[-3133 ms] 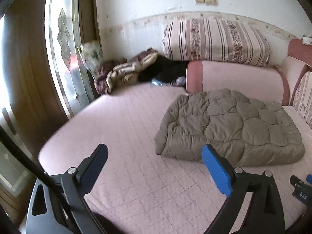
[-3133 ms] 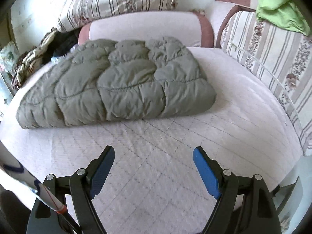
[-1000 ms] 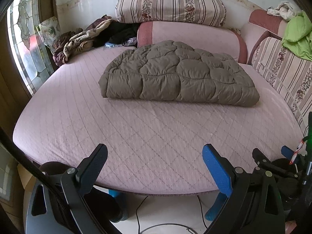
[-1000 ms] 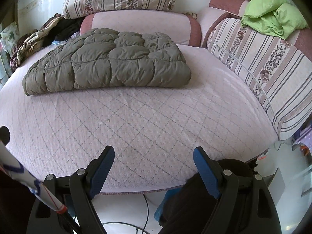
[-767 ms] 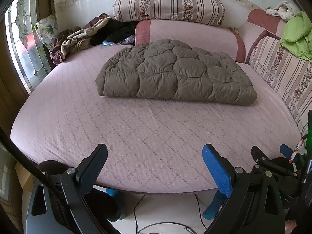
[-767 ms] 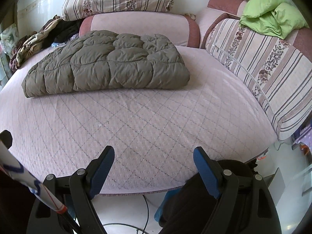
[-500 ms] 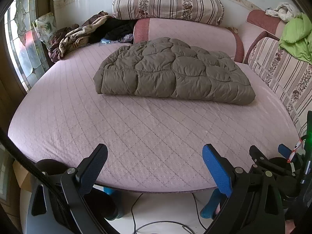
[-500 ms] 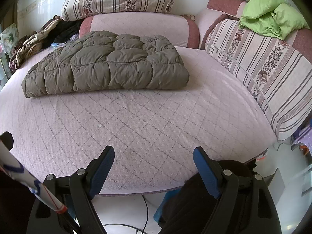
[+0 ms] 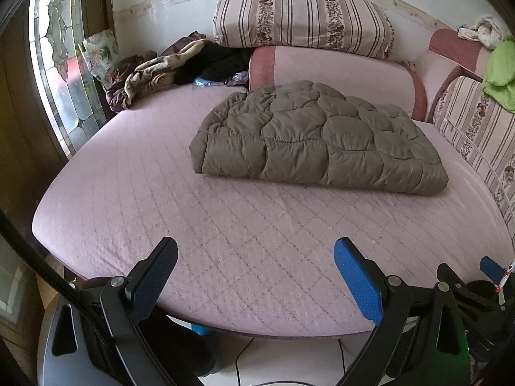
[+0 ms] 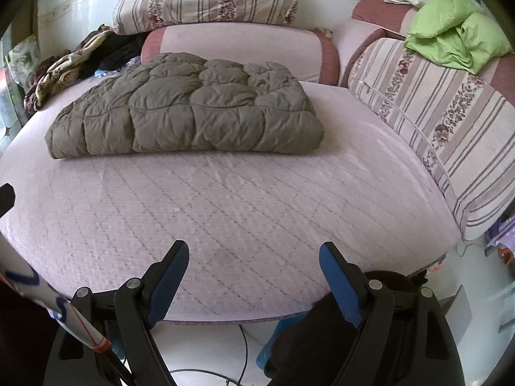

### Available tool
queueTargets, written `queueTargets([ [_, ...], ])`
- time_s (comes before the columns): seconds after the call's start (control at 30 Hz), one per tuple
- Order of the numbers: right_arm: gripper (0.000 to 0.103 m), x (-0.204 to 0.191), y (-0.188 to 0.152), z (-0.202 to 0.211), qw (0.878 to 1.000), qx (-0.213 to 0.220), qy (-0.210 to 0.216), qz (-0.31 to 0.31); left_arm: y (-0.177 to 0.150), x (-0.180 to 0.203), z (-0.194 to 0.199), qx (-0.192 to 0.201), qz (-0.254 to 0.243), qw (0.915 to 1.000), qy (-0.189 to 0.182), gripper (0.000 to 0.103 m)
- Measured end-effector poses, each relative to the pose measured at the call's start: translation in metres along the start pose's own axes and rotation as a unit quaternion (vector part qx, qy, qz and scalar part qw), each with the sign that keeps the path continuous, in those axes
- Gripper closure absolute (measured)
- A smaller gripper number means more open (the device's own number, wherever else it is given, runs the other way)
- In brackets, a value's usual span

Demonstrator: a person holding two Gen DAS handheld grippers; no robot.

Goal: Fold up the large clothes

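Left wrist view: your left tongs (image 9: 256, 270) hang released over the near edge of the pink bed (image 9: 135, 167), gripping nothing; the folded olive padded coat (image 9: 315, 135) lies well ahead near the cushions.
Right wrist view: your right tongs (image 10: 254, 265) are spread and empty, the coat (image 10: 193, 109) ahead-left, lime clothing (image 10: 457, 38) on the striped cushion

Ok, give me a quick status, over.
Left gripper open, empty. Right gripper open, empty, both at the bed's near edge. Quilted jacket folded, lying mid-bed. Nothing between.
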State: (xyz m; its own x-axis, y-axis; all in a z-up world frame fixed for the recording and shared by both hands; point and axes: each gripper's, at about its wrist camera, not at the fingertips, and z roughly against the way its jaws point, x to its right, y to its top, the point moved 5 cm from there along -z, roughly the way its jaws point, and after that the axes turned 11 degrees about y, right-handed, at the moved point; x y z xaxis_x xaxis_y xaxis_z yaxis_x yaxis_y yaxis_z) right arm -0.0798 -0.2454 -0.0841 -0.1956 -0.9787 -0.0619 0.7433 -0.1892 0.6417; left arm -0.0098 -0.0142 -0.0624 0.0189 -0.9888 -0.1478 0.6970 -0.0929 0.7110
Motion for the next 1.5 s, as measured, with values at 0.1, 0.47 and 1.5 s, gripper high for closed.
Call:
queueTargets([
  [0.1, 0.017, -0.002, 0.001, -0.001, 1.000, -0.001, 0.001, 0.005, -0.002, 0.004, -0.001, -0.005, -0.006, 0.9999, -0.009, 0.006],
  [0.47, 0.016, -0.001, 0.001, -0.005, 1.000, -0.006, 0.003, 0.003, -0.011, 0.016, -0.009, -0.033, -0.013, 0.9984, -0.043, 0.006],
  [1.5, 0.016, -0.020, 0.024, -0.014, 0.999, 0.000, 0.017, 0.036, -0.005, -0.007, -0.032, -0.042, -0.004, 0.9990, 0.010, 0.006],
])
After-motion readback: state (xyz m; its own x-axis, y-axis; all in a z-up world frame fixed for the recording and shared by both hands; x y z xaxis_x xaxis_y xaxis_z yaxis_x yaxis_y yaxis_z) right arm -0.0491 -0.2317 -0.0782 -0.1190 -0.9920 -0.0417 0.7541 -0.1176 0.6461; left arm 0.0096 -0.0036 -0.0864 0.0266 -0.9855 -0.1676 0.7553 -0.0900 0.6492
